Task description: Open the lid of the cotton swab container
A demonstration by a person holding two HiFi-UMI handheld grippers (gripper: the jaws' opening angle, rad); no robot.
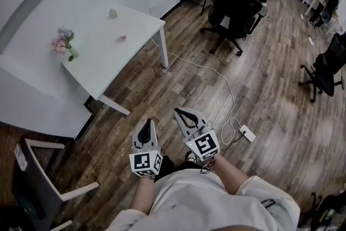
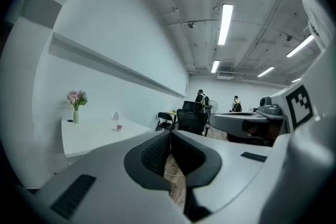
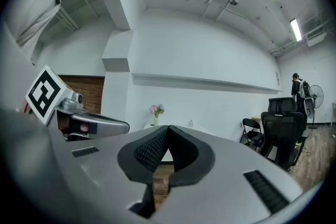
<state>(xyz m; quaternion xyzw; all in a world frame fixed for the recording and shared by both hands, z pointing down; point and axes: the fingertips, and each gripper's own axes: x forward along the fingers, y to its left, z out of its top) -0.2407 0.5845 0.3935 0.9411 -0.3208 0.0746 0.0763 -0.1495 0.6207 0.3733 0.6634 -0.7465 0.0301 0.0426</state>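
Left gripper [image 1: 146, 121], right gripper [image 1: 177, 112], fingers together, far from cotton swab container [image 1: 112, 12].

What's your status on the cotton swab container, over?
Both shut, empty: left gripper, right gripper. Far ahead, small container on white table, lid too small to read. Between, wood floor, no obstacle.

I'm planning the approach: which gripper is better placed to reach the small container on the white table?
Left, marginally. The table with the container lies up and left in the head view, on the side of the left gripper. Both it and the right gripper are shut, empty and far from it.
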